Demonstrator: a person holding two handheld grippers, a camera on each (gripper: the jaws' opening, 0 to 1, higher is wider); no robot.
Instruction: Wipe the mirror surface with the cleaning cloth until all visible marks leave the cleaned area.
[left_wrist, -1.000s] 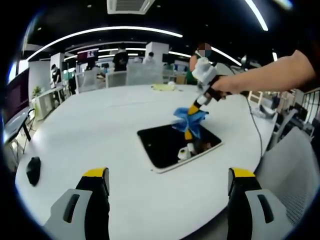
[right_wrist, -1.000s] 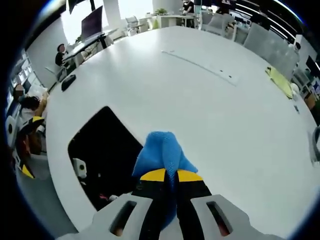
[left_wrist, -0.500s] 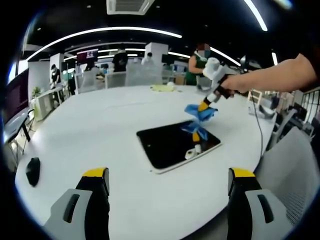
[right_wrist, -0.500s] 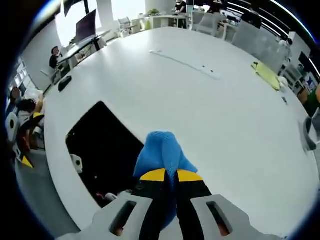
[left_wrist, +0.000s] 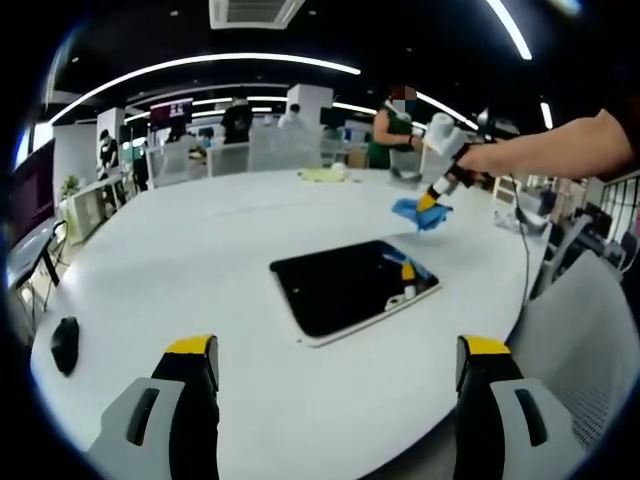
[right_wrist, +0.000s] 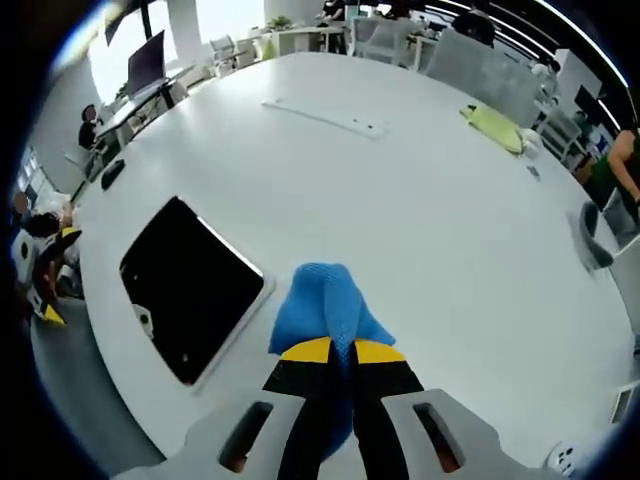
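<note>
Blue cloth (right_wrist: 325, 305) sits clamped in the right gripper (right_wrist: 336, 352), above the white table (right_wrist: 420, 220); mirror (right_wrist: 188, 286) lies at nine o'clock of it; left gripper (left_wrist: 335, 365) gapes empty; risk: wiping the table, leaving marks.

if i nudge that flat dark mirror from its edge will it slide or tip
The flat dark rectangular mirror lies flush on the smooth white table, so it would probably slide, not tip. It looks thin and rigid with a glossy reflective face, so likely fragile and hard to grip by an edge. The blue cleaning cloth would flop instead.
</note>
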